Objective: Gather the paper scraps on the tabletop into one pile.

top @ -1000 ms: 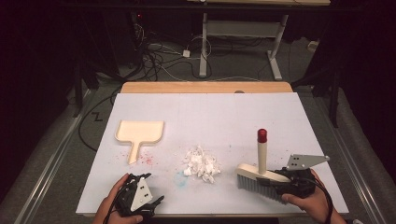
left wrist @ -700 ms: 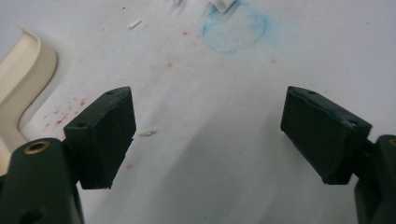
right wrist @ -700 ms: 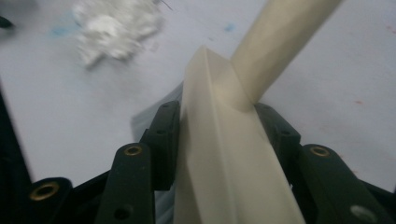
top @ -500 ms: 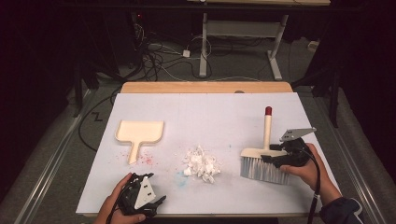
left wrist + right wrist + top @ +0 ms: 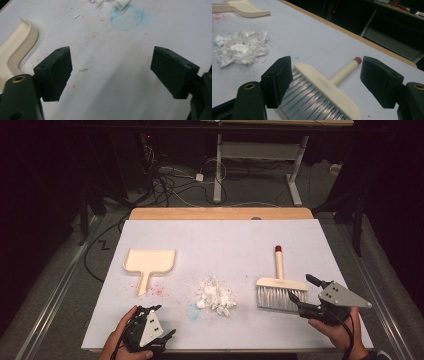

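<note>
White paper covers the tabletop [image 5: 220, 245], whose wooden far edge stays bare. Right gripper [image 5: 299, 290], held near the front right corner, has its jaws spread wide, having just been opening; in the right gripper view they stand apart on either side of the brush [image 5: 322, 85], with the left pad just beside the bristles and the right pad clear of the handle, so nothing is pinched. Left gripper [image 5: 150, 317], near the front edge toward the left corner, likewise has its jaws spread, with only bare paper between them. Brush: cream wooden head with pale grey bristles pointing toward the front edge, lying flat near the right edge, its cream handle ending in a red tip that points toward the far edge. Cream dustpan [image 5: 149, 262] lies toward the left edge, handle toward the front. Shredded white paper scraps [image 5: 215, 295] form a small heap midway along the front half, well apart from the brush.
</note>
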Motion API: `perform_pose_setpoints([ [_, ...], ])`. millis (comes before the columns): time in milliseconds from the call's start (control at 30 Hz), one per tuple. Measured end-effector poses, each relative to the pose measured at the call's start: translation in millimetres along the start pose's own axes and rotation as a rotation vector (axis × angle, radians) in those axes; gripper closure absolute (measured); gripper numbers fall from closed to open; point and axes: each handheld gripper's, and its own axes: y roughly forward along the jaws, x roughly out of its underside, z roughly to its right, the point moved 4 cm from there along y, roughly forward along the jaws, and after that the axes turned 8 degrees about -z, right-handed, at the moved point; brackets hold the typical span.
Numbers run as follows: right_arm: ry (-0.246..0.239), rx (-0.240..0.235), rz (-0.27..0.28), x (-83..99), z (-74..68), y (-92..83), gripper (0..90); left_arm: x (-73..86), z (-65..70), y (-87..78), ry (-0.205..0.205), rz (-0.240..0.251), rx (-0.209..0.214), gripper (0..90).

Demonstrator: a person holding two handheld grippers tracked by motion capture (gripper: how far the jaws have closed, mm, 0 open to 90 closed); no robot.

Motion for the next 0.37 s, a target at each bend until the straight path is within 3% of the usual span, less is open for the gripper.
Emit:
perform_pose_setpoints([
  [67,-0.014,0.022,0.0,5.1,-3.3,-3.8,25.9,-0.8,-0.4,0.6,0.001,-0.002,0.0,16.4],
  [167,-0.004,0.023,0.0,11.4,-7.5,-6.9,24.9,-2.5,-1.4,1.9,0.0,0.0,0.0,16.4],
  [367,-0.044,0.024,-0.015,16.0,-15.8,-7.6,23.9,-6.9,-4.3,4.5,-0.006,0.008,-0.001,16.3],
])
